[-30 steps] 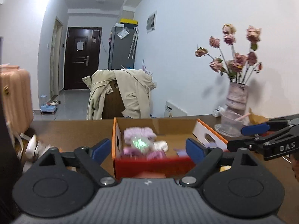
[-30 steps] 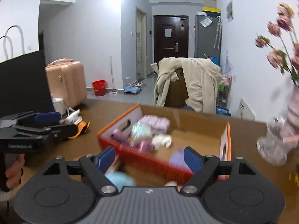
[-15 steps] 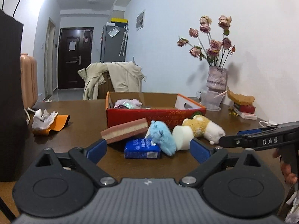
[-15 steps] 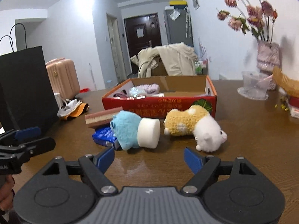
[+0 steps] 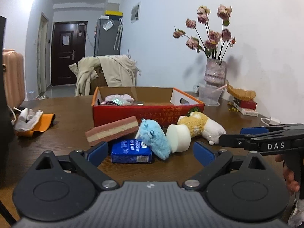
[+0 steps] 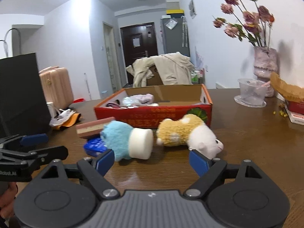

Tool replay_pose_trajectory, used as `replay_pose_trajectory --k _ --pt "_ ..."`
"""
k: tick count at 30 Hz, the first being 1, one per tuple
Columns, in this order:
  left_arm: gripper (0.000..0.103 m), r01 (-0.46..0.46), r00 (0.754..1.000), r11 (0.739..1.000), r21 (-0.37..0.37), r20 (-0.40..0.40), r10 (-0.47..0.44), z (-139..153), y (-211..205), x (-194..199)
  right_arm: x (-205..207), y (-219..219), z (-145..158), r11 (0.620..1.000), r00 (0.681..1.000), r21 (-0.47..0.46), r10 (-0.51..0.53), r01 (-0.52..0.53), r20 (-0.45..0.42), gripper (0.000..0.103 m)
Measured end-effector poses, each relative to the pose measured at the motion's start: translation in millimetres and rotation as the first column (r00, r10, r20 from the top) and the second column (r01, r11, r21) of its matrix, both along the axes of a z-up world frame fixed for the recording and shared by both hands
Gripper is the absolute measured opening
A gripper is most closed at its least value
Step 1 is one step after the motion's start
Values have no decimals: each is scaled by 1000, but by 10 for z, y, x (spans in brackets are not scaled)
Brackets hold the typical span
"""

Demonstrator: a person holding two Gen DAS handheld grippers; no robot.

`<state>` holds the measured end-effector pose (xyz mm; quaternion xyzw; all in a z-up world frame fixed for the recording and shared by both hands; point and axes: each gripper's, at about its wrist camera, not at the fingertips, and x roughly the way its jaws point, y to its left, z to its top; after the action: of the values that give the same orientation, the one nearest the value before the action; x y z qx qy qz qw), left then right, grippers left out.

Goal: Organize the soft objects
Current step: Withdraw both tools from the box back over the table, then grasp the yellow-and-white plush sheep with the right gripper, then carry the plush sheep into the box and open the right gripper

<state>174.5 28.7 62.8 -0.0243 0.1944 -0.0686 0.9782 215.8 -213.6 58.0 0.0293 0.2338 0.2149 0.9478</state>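
Both grippers' fingers apart, empty: left gripper (image 5: 151,152); right gripper (image 6: 152,160); blue plush (image 5: 154,139) ahead.

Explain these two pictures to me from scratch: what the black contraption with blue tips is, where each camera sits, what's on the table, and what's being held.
No robot here: a person holds hand-operated tongs in each hand, and each carries a wide-angle camera looking forward along its blue-tipped fingers. One picture comes from the left tongs, the other from the right tongs; each also shows the other tongs at its edge. On the brown table stands a red cardboard box already holding some soft things. In front of it lie a pink striped sponge, a blue packet, a blue plush toy with a white base, and a yellow-and-white plush toy. Both tongs are open and hold nothing.
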Motion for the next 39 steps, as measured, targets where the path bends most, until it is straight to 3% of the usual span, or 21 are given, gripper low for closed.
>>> replay_pose_trajectory --k 4,11,16,22,24,29,31,32,39 --pt "95 -7 1000 1000 -3 -12 7 -26 -38 244 155 -32 -56 1000 1000 20 -15 15 -13 84" --pt "78 -38 998 998 -47 -49 36 -48 -3 649 494 -61 -86 997 997 -15 -76 76 17 83" --pt "74 32 999 996 -83 -33 -35 63 -208 930 864 -190 -158 993 994 -43 -112 112 -7 79" --pt "44 74 986 995 -64 -146 -83 49 -717 1489 1352 -208 -345 990 994 -129 -63 51 -95 69" --pt "36 82 980 995 -62 -177 -92 13 -865 1627 1412 -214 -408 989 991 -144 -43 24 -129 57" --pt "36 104 979 993 -64 -169 -113 3 -1210 1666 1303 -513 -430 987 981 -112 -133 118 -139 55" --pt "45 123 977 991 -56 -166 -131 -52 -1376 1673 1241 -680 -444 985 976 -87 -161 150 -146 56" --pt "49 125 974 991 -51 -183 -132 -90 -1441 1702 1212 -749 -453 985 974 -72 -166 156 -152 56" --pt "50 152 957 985 -77 -238 -166 -301 -1691 1808 1068 -873 -492 990 982 -65 -133 125 -133 58"
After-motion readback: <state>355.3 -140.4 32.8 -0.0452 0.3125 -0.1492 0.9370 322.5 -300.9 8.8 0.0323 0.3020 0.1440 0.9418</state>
